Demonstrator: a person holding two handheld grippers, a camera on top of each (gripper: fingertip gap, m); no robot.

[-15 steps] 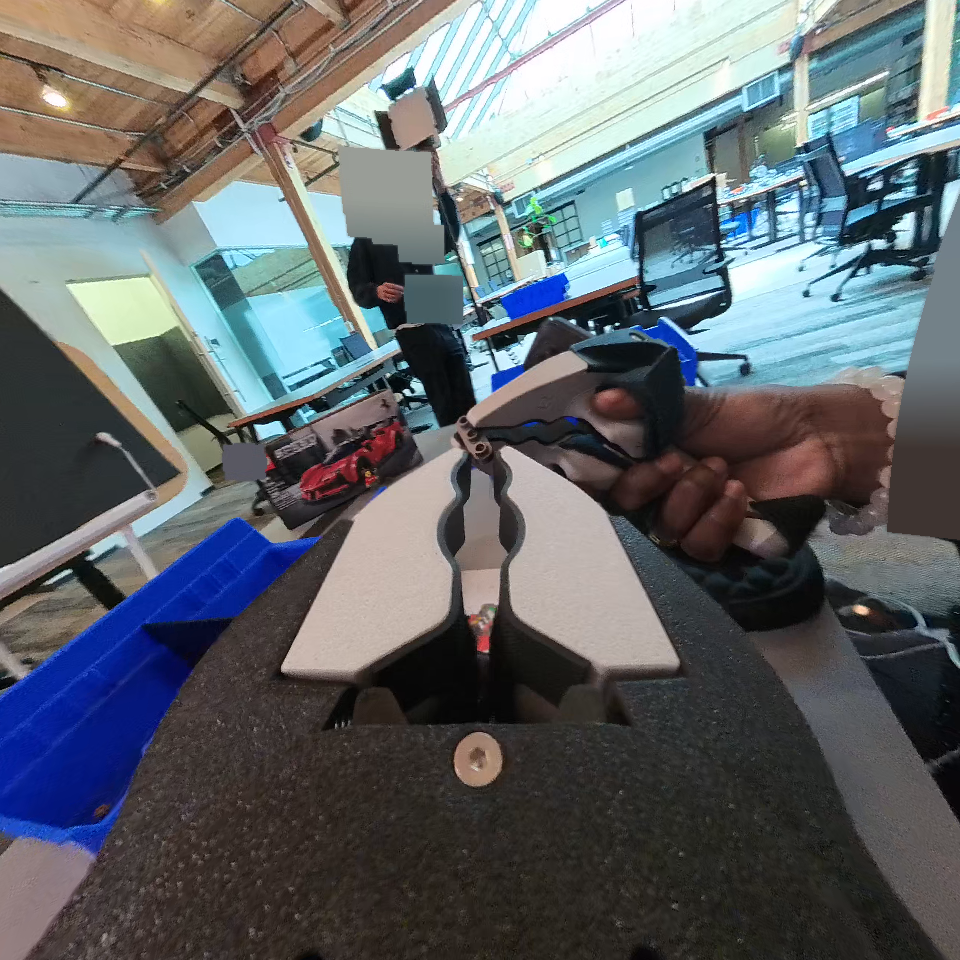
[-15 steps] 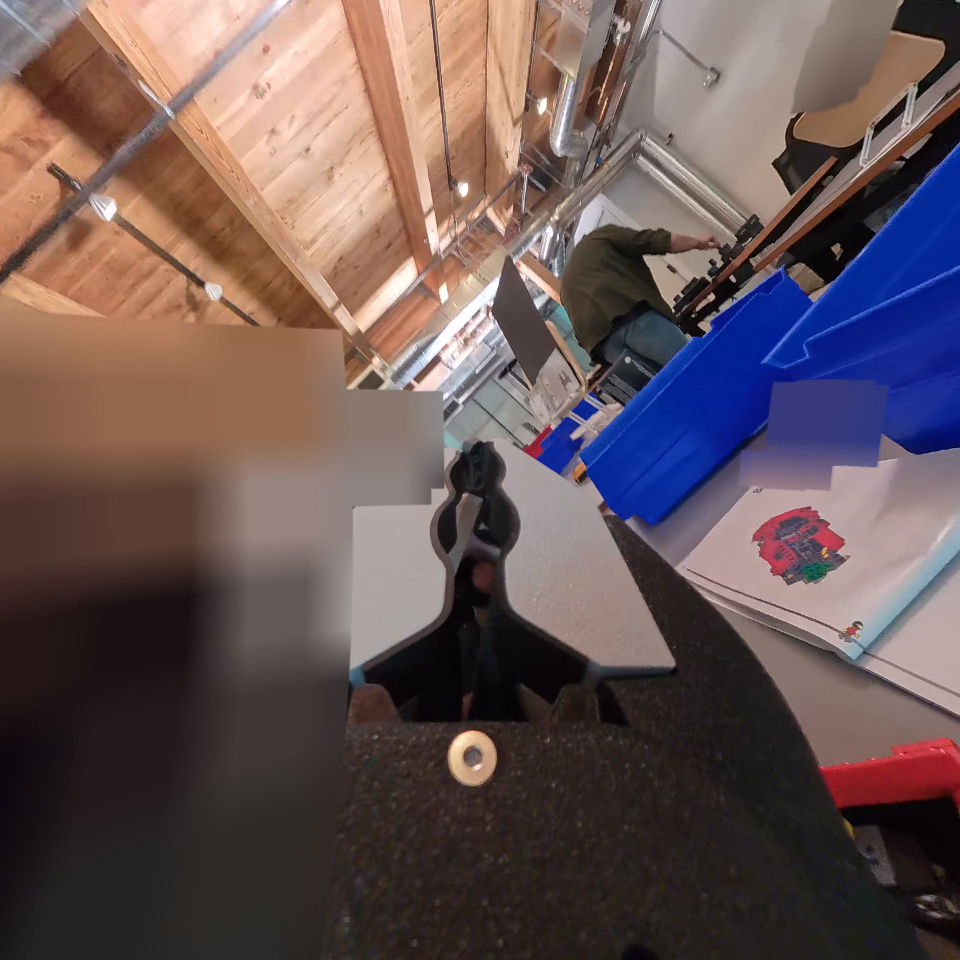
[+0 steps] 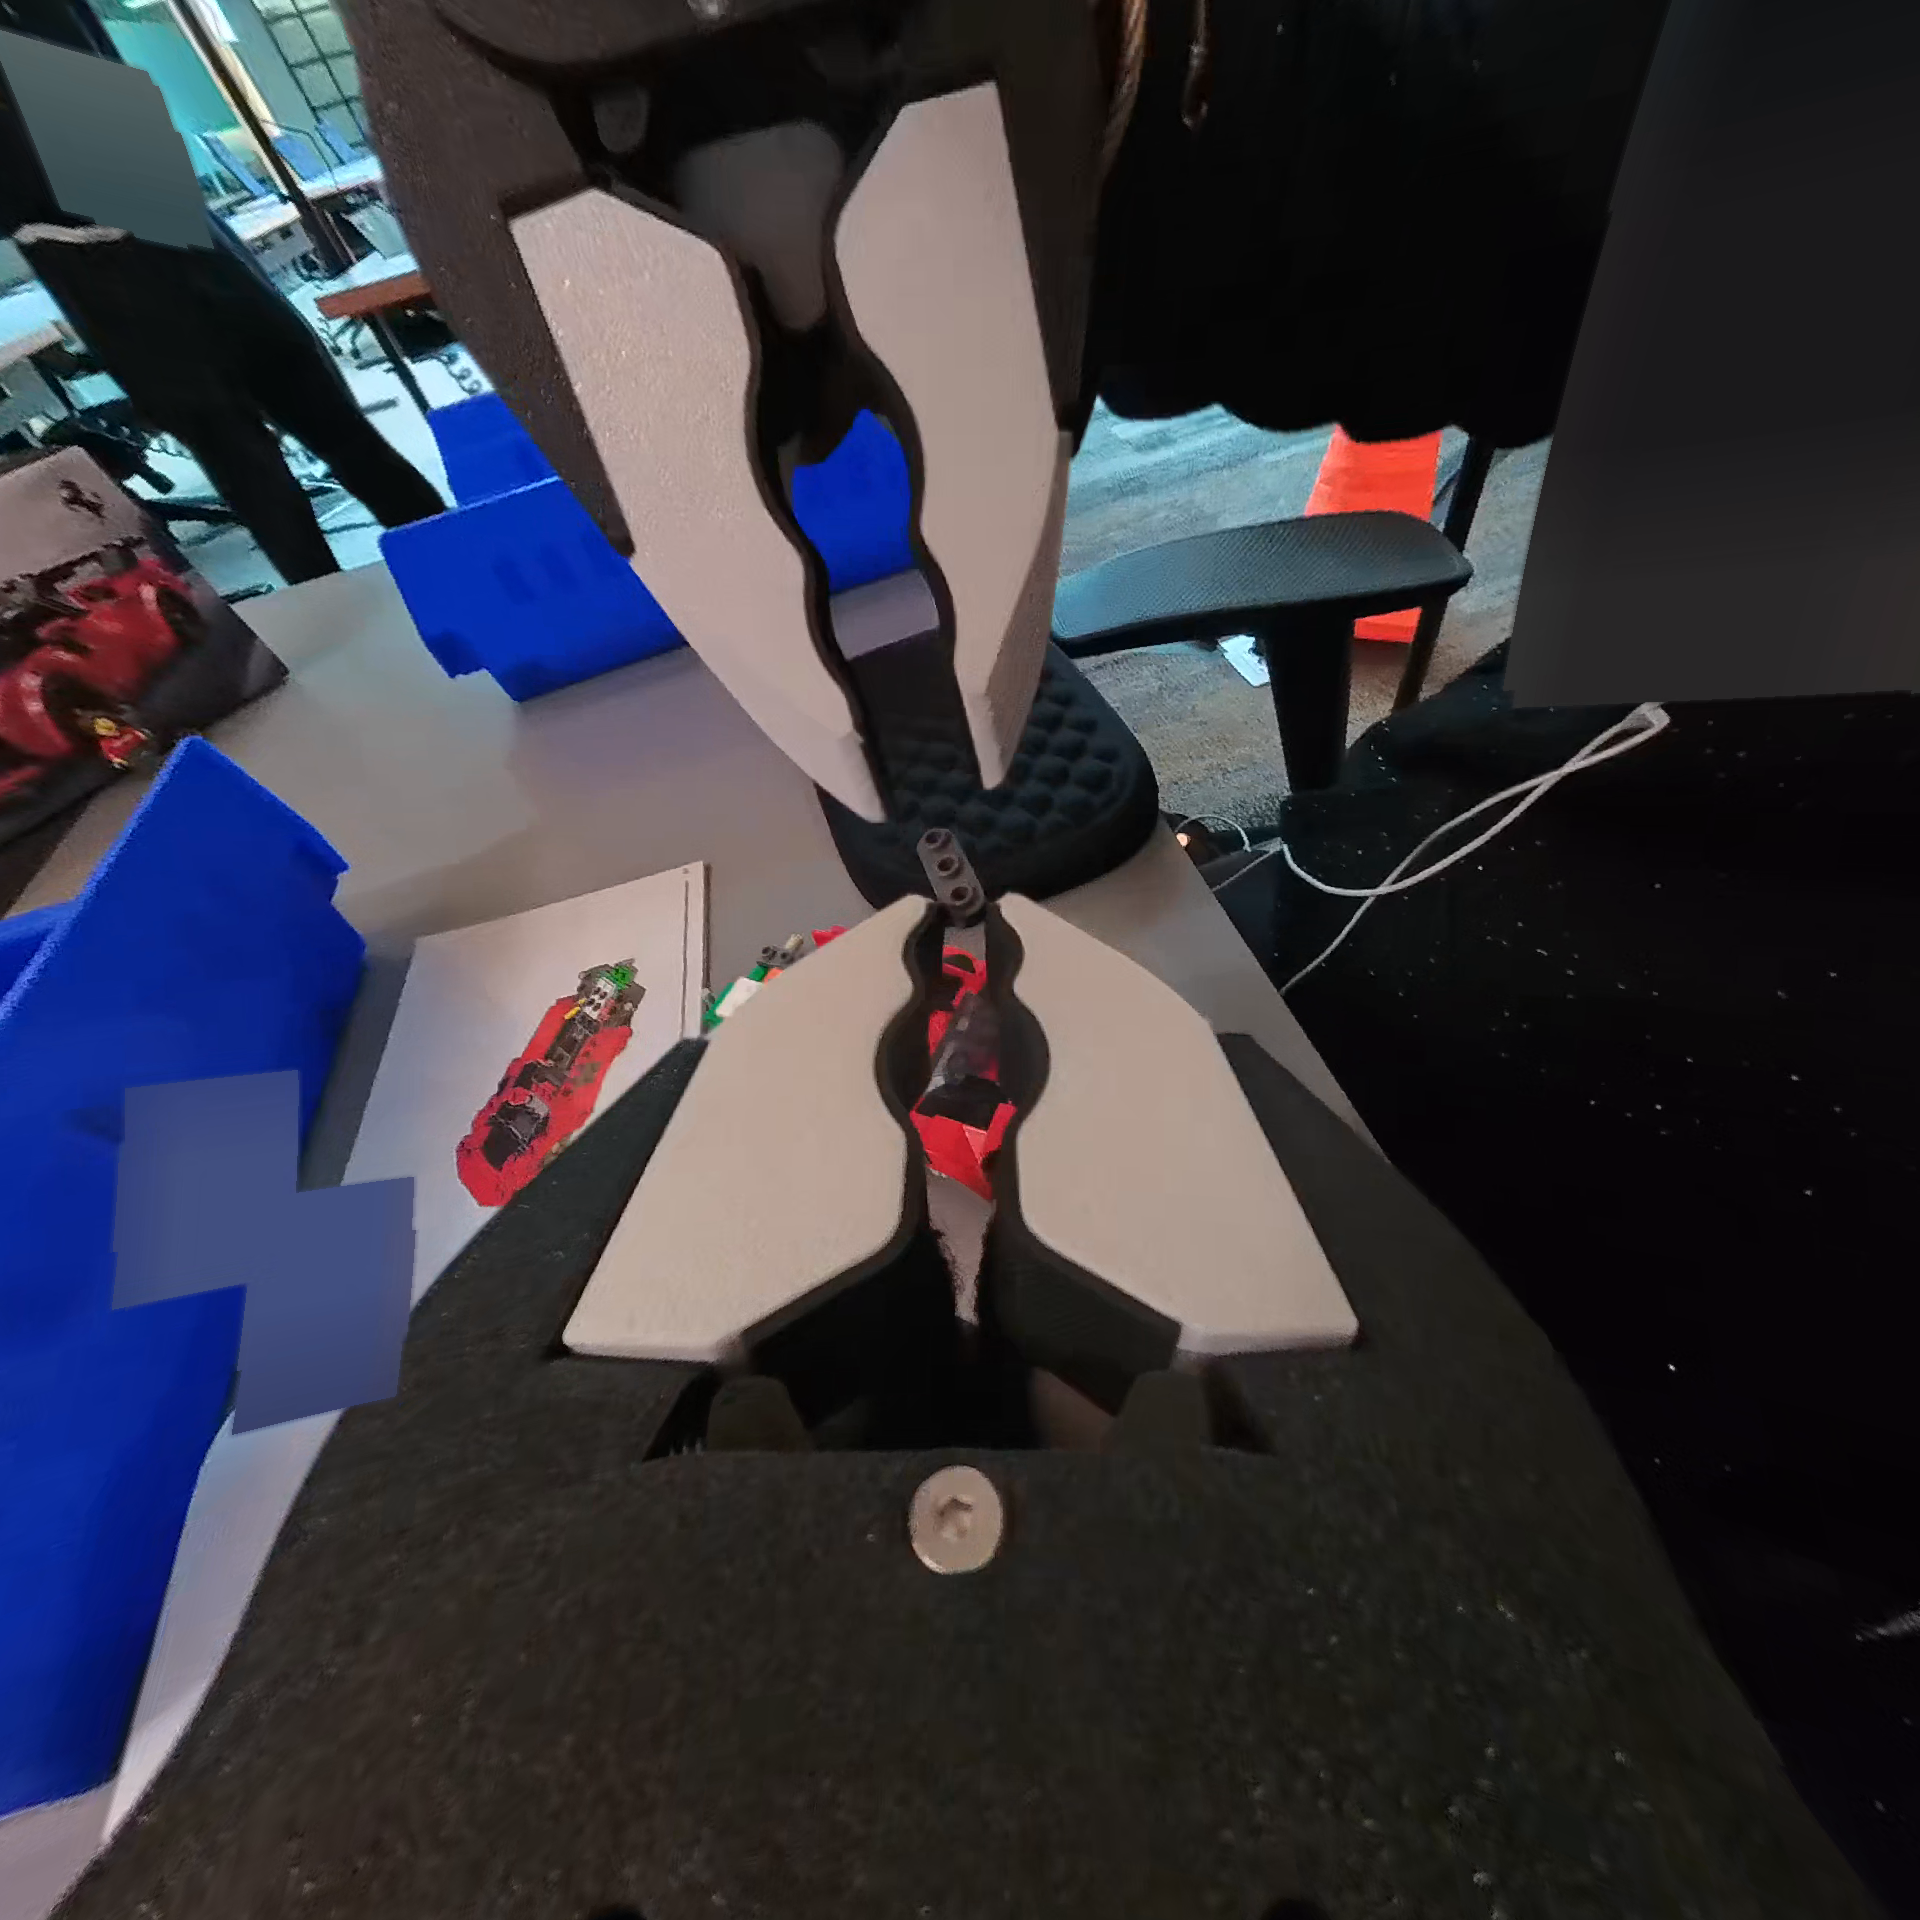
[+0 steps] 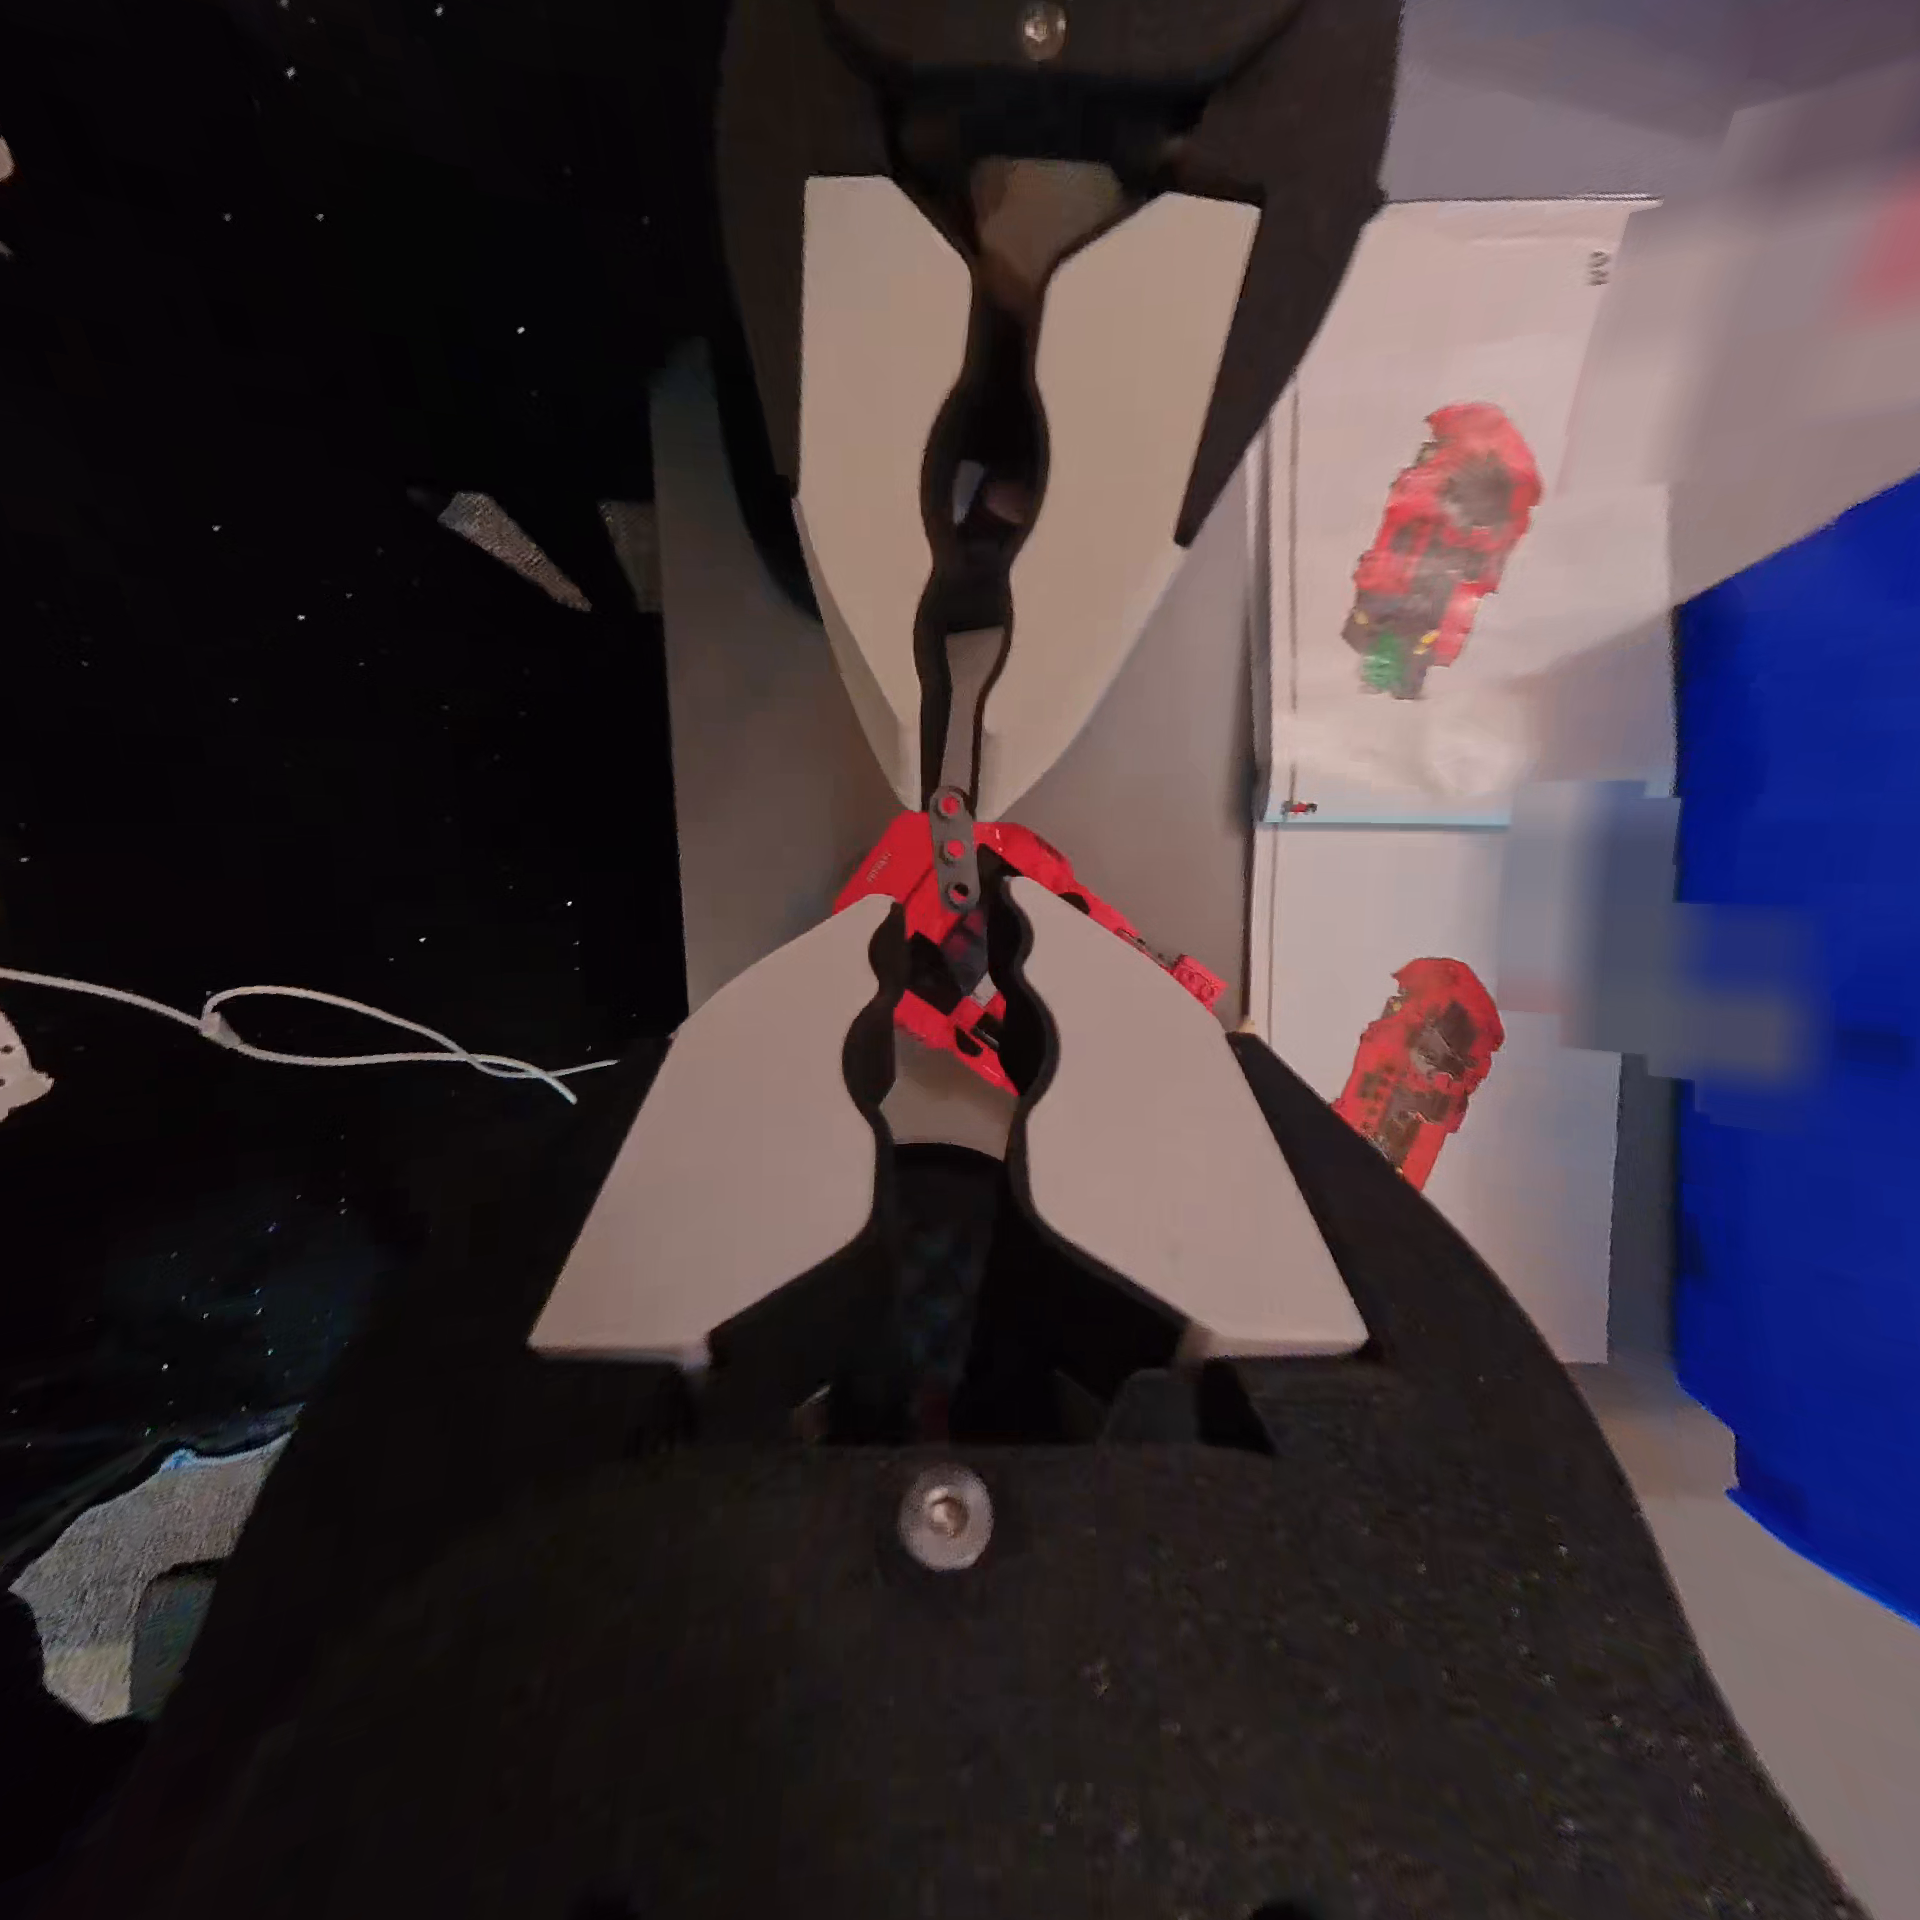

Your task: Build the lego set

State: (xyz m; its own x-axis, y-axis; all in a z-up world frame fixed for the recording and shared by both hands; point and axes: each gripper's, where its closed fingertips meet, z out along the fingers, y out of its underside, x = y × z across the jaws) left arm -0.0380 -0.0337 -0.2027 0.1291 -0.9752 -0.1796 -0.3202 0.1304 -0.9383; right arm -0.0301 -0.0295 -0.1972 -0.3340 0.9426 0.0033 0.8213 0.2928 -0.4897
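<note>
Left wrist view: the left hand-held gripper (image 3: 954, 914) pinches a small dark grey holed lego plate (image 3: 951, 878) at twelve o'clock; the right hand-held gripper (image 3: 930, 795) hangs slightly parted above.

Right wrist view: the half-built red lego car (image 4: 961, 951) lies on the grey desk (image 4: 1174, 748) below, seemingly unfinished.

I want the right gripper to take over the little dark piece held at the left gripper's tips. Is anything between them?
Nothing visible: the right gripper, slightly open, hangs just above the dark piece pinched by the left gripper, with only air between.

Blk foam claw (image 3: 951, 914), grey fingers (image 3: 769, 1174), silver screw (image 3: 956, 1532)
</note>
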